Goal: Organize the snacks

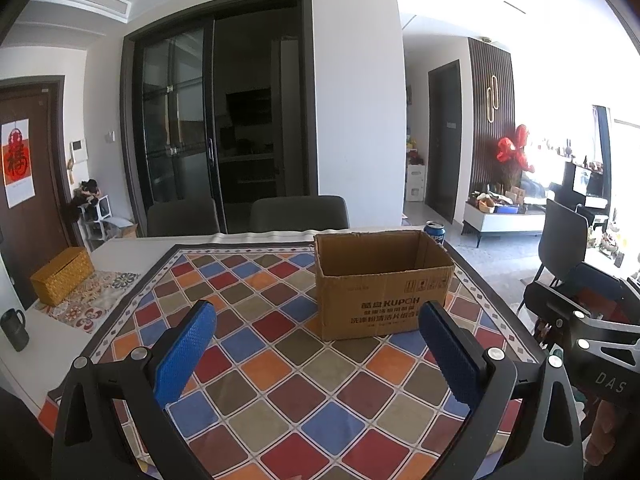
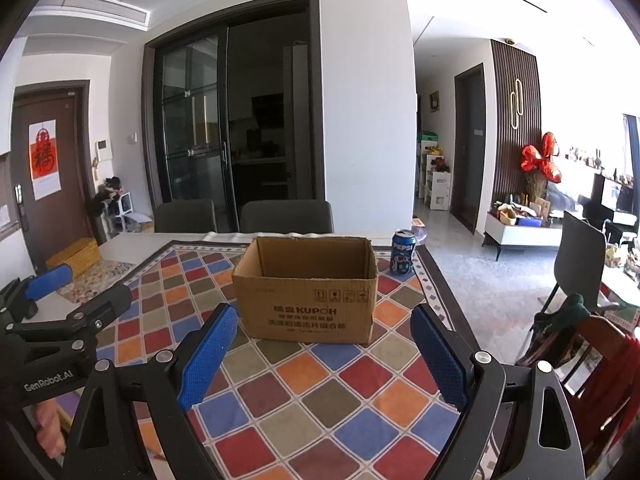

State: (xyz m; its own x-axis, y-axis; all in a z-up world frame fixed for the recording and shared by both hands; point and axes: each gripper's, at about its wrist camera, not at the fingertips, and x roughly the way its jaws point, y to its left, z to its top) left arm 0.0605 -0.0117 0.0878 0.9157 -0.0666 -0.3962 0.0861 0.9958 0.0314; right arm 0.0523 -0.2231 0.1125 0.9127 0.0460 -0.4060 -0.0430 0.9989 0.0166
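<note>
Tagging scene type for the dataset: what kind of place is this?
Most likely a home dining area open to a living room. A dining table with a patterned cloth and chairs, sliding glass doors to what looks like a kitchen, and a TV console. A cardboard box and Pepsi can sit on the table.

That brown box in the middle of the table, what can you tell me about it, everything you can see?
The cardboard box is plain brown corrugated card, open at the top, upright on the checkered tablecloth. What shows of its inside looks empty; the floor is hidden. Its front carries printed "KUPOH", Chinese text and small handling symbols. A blue Pepsi can stands behind its right corner; whether they touch is unclear. Neither gripper touches it.
</note>
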